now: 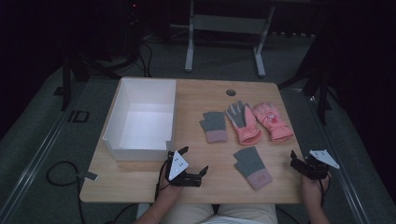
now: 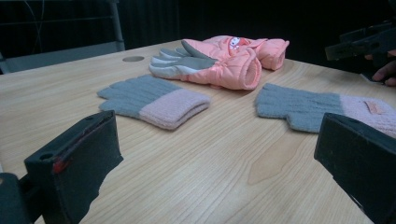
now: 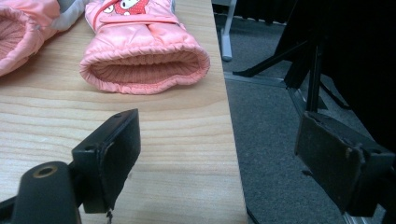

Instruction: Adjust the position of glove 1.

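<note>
Four gloves lie on the wooden table (image 1: pixel 205 95). One grey knit glove with a pink cuff (image 1: pixel 214 126) (image 2: pixel 154 100) sits mid-table, its twin (image 1: pixel 252 167) (image 2: pixel 322 107) nearer the front. Two pink padded gloves lie at the right: one palm up (image 1: pixel 243 122) (image 2: pixel 210 65), the other (image 1: pixel 272 121) (image 3: pixel 144 60) with its cuff towards me. My left gripper (image 1: pixel 194 160) (image 2: pixel 219 154) rests low by the box's front corner, open, nothing between its fingers. My right gripper (image 1: pixel 294 160) (image 3: pixel 219 158) is open over the table's right edge, empty.
A white open box (image 1: pixel 140 88) stands on the table's left half. A round cable hole (image 1: pixel 230 92) is near the far edge. Beyond the right edge lies grey carpet (image 3: pixel 271 154) with dark stand legs. Cables trail on the floor at front left.
</note>
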Demonstrator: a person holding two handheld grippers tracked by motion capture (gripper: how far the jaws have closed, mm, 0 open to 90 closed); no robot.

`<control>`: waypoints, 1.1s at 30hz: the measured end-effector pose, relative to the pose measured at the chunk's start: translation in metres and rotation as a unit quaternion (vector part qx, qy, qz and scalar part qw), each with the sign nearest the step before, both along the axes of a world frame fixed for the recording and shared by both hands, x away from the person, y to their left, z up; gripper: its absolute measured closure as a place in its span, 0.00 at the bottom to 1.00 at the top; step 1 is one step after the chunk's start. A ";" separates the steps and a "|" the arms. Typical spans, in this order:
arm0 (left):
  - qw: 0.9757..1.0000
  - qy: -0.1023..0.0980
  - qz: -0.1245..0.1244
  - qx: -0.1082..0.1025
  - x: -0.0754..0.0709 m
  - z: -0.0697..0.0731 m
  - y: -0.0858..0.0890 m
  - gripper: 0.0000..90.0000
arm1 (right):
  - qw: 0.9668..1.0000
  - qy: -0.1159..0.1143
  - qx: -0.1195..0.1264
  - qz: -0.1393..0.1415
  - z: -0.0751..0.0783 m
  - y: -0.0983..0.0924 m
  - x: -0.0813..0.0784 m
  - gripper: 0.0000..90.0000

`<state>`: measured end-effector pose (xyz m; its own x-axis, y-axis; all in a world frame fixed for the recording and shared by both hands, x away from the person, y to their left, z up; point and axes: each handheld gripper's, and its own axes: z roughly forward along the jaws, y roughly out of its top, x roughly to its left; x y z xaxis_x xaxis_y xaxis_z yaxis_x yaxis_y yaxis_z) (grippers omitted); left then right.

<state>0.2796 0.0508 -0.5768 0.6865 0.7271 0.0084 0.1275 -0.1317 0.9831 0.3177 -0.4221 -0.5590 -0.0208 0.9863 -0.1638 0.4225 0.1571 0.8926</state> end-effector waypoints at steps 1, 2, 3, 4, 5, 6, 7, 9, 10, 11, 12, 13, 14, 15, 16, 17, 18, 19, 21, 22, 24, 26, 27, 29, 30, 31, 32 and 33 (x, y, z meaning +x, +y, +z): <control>1.000 -0.001 0.000 0.001 0.000 0.000 0.000 0.00 | 1.000 0.000 0.000 0.000 0.000 0.000 0.000 0.16; 1.000 -0.002 0.000 0.002 0.000 0.000 0.000 0.00 | 1.000 0.000 0.000 -0.001 0.000 0.000 0.000 0.16; 1.000 -0.002 0.000 0.002 0.000 0.000 0.000 0.00 | 1.000 0.001 0.000 -0.002 0.000 0.000 0.000 0.16; 1.000 -0.001 -0.001 0.002 0.000 0.000 0.000 0.00 | 1.000 0.002 0.001 -0.003 0.000 0.000 0.000 0.16; 1.000 -0.001 -0.002 0.001 0.000 0.000 0.000 0.00 | 1.000 0.004 0.001 -0.004 0.000 0.000 0.001 0.16; 1.000 -0.002 -0.003 0.000 0.000 0.000 0.000 0.00 | 1.000 0.007 0.001 -0.006 0.000 0.000 0.001 0.16; 1.000 -0.002 -0.003 0.000 0.000 0.000 0.000 0.00 | 1.000 0.010 0.000 -0.006 0.000 0.000 0.002 0.16; 1.000 -0.004 -0.003 0.001 0.000 0.000 0.000 0.00 | 1.000 0.020 -0.001 -0.005 0.000 0.001 0.003 0.16; 1.000 -0.003 -0.004 0.001 0.000 0.000 0.000 0.00 | 1.000 0.022 -0.003 -0.003 0.000 0.002 0.003 0.16; 1.000 -0.003 -0.004 0.001 0.000 0.000 0.000 0.00 | 1.000 0.023 -0.005 -0.001 0.000 0.002 0.004 0.16; 1.000 -0.003 -0.004 0.001 0.000 0.000 0.000 0.00 | 1.000 0.025 -0.005 0.001 0.000 0.002 0.004 0.16; 1.000 -0.002 -0.004 0.001 0.000 0.000 0.000 0.00 | 1.000 0.027 -0.003 0.001 0.000 0.002 0.005 0.16; 1.000 -0.001 -0.004 0.001 0.000 0.000 0.000 0.00 | 1.000 0.029 0.003 0.003 0.000 0.001 0.005 0.15; 1.000 -0.001 -0.004 0.001 0.000 0.000 0.000 0.00 | 0.999 0.030 0.009 0.003 0.000 0.000 0.006 0.15; 1.000 -0.002 -0.004 0.001 0.000 0.000 0.000 0.00 | 0.999 0.032 0.010 -0.001 0.000 0.000 0.006 0.15; 1.000 -0.003 -0.004 0.002 0.000 0.000 0.000 0.00 | 0.999 0.033 0.011 -0.001 0.001 -0.001 0.007 0.15; 1.000 -0.004 -0.004 0.002 0.000 0.000 0.000 0.00 | 0.999 0.033 0.013 -0.001 0.002 -0.001 0.008 0.15; 1.000 -0.004 -0.004 0.003 0.000 0.000 0.000 0.00 | 0.999 0.034 0.012 0.001 0.002 -0.001 0.008 0.15; 1.000 -0.003 -0.004 0.001 0.000 0.000 0.000 0.00 | 0.999 0.040 0.012 0.006 0.004 -0.001 0.009 0.15; 1.000 -0.002 -0.004 0.001 0.000 0.000 0.000 0.00 | 0.999 0.040 0.017 0.008 0.006 -0.001 0.009 0.15; 1.000 -0.002 -0.005 0.000 0.000 0.000 0.001 0.00 | 0.999 0.040 0.035 0.011 0.012 0.000 0.009 0.15; 1.000 0.000 -0.004 0.000 0.000 0.000 0.001 0.00 | 0.998 0.039 0.051 0.016 0.021 0.002 0.010 0.15; 1.000 -0.001 -0.005 0.000 0.000 0.000 0.001 0.00 | 0.998 0.038 0.047 0.020 0.025 0.004 0.011 0.15; 1.000 -0.003 -0.006 0.000 0.000 0.000 0.000 0.00 | 0.998 0.038 0.032 0.024 0.033 0.009 0.015 0.14; 1.000 -0.003 -0.006 0.000 0.000 0.000 0.000 0.00 | 0.998 0.037 0.030 0.027 0.037 0.011 0.016 0.14; 1.000 -0.003 -0.005 0.001 0.000 0.000 0.000 0.00 | 0.998 0.038 0.027 0.030 0.041 0.014 0.018 0.14; 1.000 -0.003 -0.005 0.000 0.000 0.000 0.000 0.00 | 0.998 0.037 0.023 0.034 0.045 0.016 0.019 0.14; 1.000 -0.004 -0.004 0.000 0.000 0.000 0.000 0.00 | 0.998 0.038 0.021 0.040 0.049 0.019 0.020 0.15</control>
<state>0.2791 0.0509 -0.5769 0.6929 0.7209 0.0141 0.1189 -0.1335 0.9839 0.3375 -0.4028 -0.5095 -0.1113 0.9869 -0.1171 0.4765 0.1564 0.8652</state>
